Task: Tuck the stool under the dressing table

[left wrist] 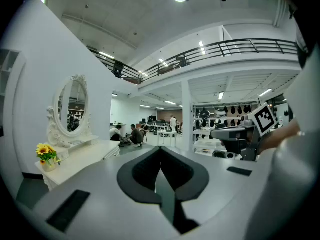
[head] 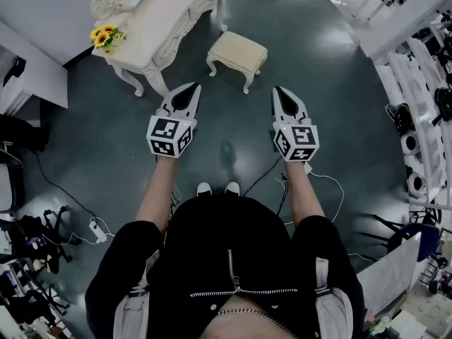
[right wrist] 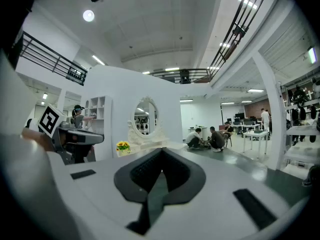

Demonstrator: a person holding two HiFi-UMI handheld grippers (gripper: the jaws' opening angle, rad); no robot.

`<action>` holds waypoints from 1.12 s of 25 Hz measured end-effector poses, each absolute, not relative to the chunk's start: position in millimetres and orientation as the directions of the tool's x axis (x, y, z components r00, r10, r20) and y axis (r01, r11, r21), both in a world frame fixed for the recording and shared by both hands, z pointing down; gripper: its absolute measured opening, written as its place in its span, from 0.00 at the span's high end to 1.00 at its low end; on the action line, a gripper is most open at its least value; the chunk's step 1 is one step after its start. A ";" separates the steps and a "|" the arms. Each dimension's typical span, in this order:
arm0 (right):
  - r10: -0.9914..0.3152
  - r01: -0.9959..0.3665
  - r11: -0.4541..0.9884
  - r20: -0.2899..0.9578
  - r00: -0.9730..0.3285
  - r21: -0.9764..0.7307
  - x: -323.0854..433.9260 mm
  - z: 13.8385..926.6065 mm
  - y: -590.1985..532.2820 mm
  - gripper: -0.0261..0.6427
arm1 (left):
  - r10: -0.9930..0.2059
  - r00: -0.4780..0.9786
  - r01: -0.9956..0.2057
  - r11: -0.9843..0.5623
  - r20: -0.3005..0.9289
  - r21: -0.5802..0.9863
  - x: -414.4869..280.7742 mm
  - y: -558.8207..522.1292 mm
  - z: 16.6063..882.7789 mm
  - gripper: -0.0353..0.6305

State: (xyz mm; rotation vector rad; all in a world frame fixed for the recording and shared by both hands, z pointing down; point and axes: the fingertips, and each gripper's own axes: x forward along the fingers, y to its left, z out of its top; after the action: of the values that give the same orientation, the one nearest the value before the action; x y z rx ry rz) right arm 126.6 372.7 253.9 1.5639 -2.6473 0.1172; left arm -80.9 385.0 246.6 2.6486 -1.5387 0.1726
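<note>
The cream stool (head: 236, 52) stands on the dark floor, just right of the white dressing table (head: 159, 27), outside its leg space. The table carries an oval mirror (left wrist: 72, 106) and a small pot of sunflowers (head: 104, 36). My left gripper (head: 193, 88) hovers short of the stool's near left corner, jaws together and empty. My right gripper (head: 278, 91) hangs level to the stool's near right, also shut with nothing in it. Neither touches the stool. Neither gripper view shows the stool; the left gripper view shows the dressing table (left wrist: 85, 154) at left, the right gripper view the dressing table (right wrist: 150, 145) ahead.
Cables and a power strip (head: 99, 230) lie on the floor at my left. White racks with gear (head: 417, 119) line the right side. A white table (head: 402, 13) stands at the far right. Several people (right wrist: 210, 138) sit on the floor far off.
</note>
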 end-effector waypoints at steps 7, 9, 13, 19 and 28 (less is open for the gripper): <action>-0.877 -0.881 0.473 0.075 -0.474 -0.027 136.6 251.9 373.4 0.95 | -0.857 0.497 -0.865 -0.502 0.138 0.002 -69.9 386.1 248.9 0.92; -0.881 -0.884 0.465 0.082 -0.467 -0.036 140.7 255.1 373.9 0.95 | -0.857 0.495 -0.866 -0.501 0.142 -0.002 -68.3 388.2 250.0 0.92; -0.879 -0.883 0.467 0.087 -0.468 -0.035 149.0 257.0 374.8 0.95 | -0.861 0.487 -0.870 -0.493 0.148 -0.010 -61.3 391.9 249.4 0.91; -0.862 -0.866 0.499 0.084 -0.500 -0.035 149.0 259.2 373.5 0.95 | -0.875 0.461 -0.883 -0.469 0.148 -0.026 -53.8 399.2 247.6 0.91; -0.851 -0.856 0.516 0.098 -0.517 -0.038 134.4 268.6 343.8 0.95 | -0.880 0.452 -0.889 -0.458 0.148 -0.007 -65.5 369.6 259.1 0.92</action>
State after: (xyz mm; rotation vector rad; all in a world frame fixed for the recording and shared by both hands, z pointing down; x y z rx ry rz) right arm 134.4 343.8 268.6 1.5091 -2.6764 0.1257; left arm -65.5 369.6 259.1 2.6156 -1.5961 0.1998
